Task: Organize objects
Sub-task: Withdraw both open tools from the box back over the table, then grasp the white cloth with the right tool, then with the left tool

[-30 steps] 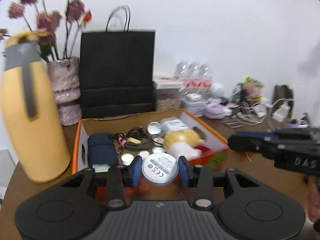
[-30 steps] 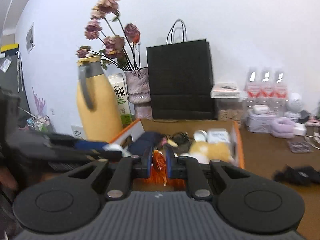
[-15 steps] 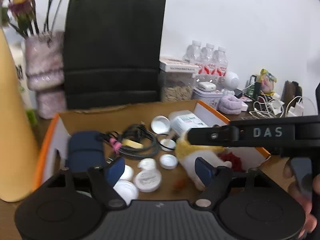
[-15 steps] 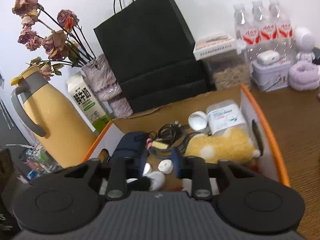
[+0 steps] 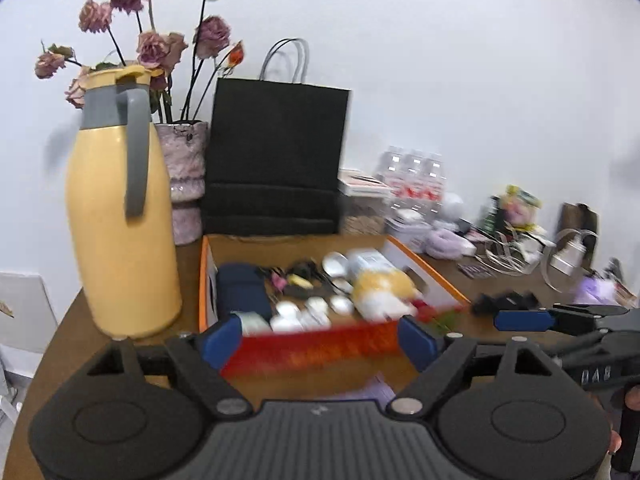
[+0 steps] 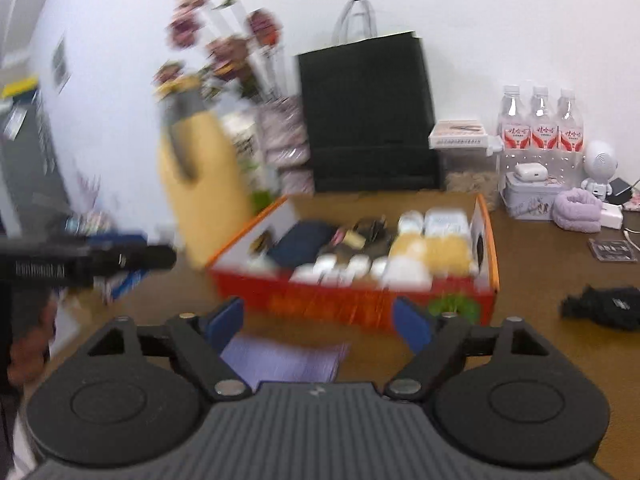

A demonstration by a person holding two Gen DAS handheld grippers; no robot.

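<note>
Orange cardboard box (image 5: 206,280) (image 6: 489,236) on brown table, open top, red front wall. Inside: navy pouch (image 5: 242,290) at left, black cable coil (image 5: 304,276) toward back, white round caps (image 5: 316,308) mid-front, yellow plush (image 5: 382,286) at right. Contents blurred

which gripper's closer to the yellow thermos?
Left. The left gripper sits just right of the yellow thermos; the right gripper is farther right, before the orange box.

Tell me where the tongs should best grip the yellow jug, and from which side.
Probably the grey handle of the jug. It runs upright down the side turned toward the left wrist camera, standing off the wide, smooth body, so come level from the front.
</note>
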